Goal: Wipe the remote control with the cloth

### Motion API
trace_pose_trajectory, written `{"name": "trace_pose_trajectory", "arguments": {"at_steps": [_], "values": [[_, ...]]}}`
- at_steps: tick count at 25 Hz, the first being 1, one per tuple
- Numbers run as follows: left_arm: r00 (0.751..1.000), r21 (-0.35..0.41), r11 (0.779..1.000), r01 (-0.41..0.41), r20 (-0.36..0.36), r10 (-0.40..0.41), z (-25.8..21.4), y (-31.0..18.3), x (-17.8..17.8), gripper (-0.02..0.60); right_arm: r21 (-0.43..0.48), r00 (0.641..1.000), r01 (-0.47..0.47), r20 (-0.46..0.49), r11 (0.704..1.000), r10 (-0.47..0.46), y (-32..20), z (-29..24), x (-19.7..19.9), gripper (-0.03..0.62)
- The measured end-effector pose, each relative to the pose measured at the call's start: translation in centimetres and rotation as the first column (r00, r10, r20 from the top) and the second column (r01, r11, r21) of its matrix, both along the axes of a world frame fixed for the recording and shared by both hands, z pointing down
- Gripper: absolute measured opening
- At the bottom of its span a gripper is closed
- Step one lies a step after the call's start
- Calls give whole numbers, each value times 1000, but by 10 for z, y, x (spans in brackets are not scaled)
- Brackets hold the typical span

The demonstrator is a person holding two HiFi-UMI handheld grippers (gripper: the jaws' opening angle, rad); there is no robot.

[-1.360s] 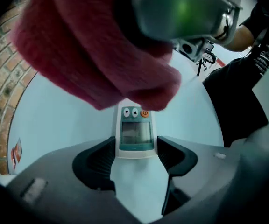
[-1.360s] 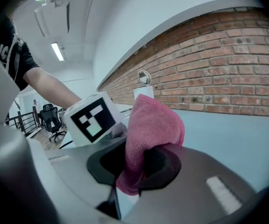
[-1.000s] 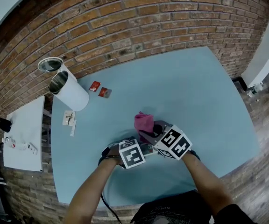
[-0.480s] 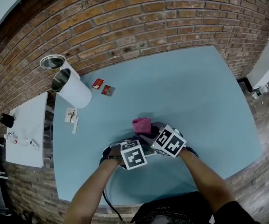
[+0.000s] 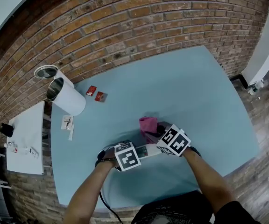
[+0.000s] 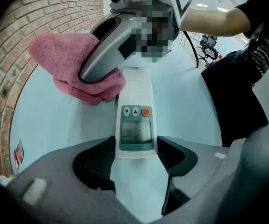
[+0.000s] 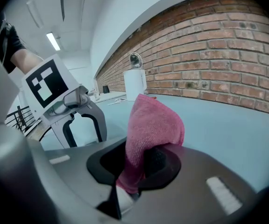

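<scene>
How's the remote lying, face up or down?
Face up: the remote lies on the table, screen and buttons showing, its near end gripped by the left gripper.

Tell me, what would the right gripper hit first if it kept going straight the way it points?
Probably the light blue table top, just beyond the white remote control. The right gripper slants downward, and the pink terry cloth pinched in it would press there first. Depth is unclear.

We find the remote control flat on the desk, its near end between the jaws of the left tool. The cloth, clamped in the right tool, lies at its far end. A canister sits far left.
</scene>
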State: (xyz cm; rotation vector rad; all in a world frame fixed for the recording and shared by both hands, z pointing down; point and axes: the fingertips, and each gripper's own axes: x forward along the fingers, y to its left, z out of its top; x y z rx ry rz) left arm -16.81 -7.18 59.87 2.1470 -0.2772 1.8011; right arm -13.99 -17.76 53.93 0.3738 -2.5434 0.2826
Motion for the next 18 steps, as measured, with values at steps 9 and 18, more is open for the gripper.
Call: {"name": "trace_pose_trajectory", "arguments": {"at_steps": [9,18], "values": [[1000,-10,1000,-2,26,3,1,-1,-2,282,-10,996,-84,19,996,84,-13,0,36,66],[1000,17,1000,12,12,-12,-2,-2,-1,276,-51,977,-201,63,978,204,-16,-2,74,66]]}}
